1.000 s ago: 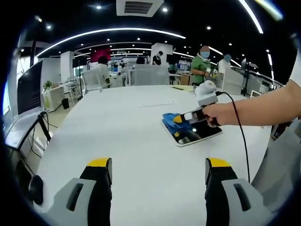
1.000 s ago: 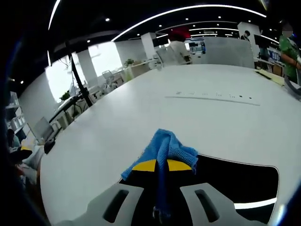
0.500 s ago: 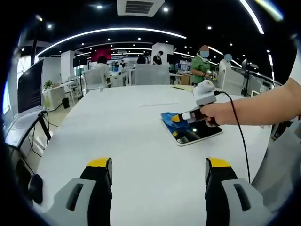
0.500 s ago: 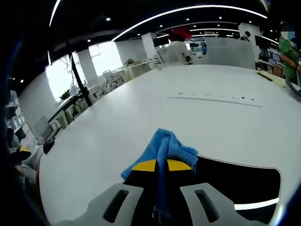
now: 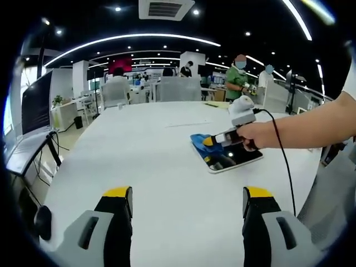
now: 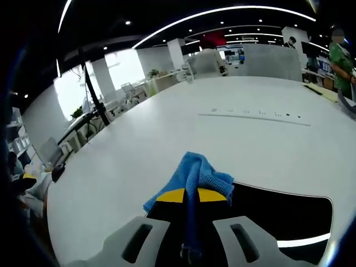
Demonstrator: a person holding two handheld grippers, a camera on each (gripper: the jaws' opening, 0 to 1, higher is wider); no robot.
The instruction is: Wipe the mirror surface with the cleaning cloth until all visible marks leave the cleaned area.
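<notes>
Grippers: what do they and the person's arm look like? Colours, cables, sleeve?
Left gripper: two grey jaws with black inner faces, yellow caps at the tips and a dark slot on each. Right gripper: same grey jaws with yellow tips, a white rounded housing on top, a black cable trailing back. The person's forearm is bare; a bit of white sleeve shows at the view's edge.

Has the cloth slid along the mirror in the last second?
Yes, slightly: in the left gripper view the blue cloth, clamped in the right hand-held gripper, has crept toward the mirror's far-left corner.
</notes>
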